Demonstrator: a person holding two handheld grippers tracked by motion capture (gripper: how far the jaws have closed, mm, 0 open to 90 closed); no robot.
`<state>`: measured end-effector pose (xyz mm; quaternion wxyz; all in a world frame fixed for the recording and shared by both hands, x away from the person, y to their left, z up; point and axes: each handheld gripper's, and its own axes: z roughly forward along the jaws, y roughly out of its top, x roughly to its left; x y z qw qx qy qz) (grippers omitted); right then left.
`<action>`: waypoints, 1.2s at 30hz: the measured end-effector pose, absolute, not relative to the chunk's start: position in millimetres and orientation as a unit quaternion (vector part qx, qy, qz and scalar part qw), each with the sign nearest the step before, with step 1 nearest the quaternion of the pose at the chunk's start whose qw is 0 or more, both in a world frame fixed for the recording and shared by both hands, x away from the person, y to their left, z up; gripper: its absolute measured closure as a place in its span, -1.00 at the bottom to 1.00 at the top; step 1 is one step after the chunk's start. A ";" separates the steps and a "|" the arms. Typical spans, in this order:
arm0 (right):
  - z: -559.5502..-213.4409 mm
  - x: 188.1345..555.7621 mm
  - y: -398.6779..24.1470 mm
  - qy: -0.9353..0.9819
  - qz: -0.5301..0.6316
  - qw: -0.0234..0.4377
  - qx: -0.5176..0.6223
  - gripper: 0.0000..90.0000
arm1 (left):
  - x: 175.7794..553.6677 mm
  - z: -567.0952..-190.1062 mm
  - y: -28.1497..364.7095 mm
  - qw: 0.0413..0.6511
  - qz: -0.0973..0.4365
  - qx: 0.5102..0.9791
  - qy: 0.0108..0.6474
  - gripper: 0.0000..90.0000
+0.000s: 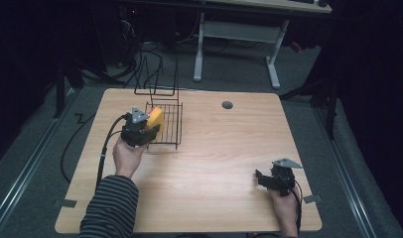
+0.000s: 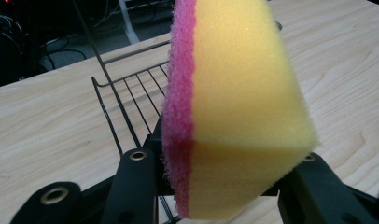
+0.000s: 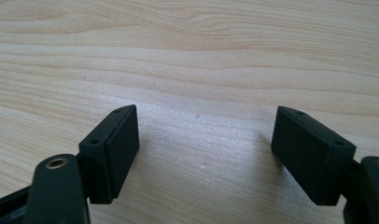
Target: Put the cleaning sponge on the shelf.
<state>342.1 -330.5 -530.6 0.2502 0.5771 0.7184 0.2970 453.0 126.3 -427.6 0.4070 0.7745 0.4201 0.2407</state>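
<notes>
Left claw [image 1: 149, 130] grips the sponge [image 2: 239, 107] on edge, long axis upright, right over the wire rack [image 1: 168, 124] near the surface's [image 1: 214, 163] far-left corner; right claw [image 3: 204, 154] open, idle.

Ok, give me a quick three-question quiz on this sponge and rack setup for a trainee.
1. True or false: the left gripper is shut on the sponge.
2. What colour is the sponge's thin scouring layer? A) green B) pink C) blue
3. What lies between the right gripper's fingers?

Key:
1. True; its fingers clamp the sponge over the wire rack.
2. B.
3. Nothing; they stand apart over bare table.
</notes>
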 end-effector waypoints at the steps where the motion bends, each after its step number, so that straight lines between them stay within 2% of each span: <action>1: -530.6 342.1 -330.5 0.718 0.297 0.250 0.577 -0.48 | 453.8 -428.3 126.0 0.405 0.243 0.776 0.419 0.36; 36: -530.6 342.1 -330.5 0.718 0.297 0.250 0.577 -0.48 | 481.5 -460.6 114.6 0.379 0.255 0.770 0.445 0.35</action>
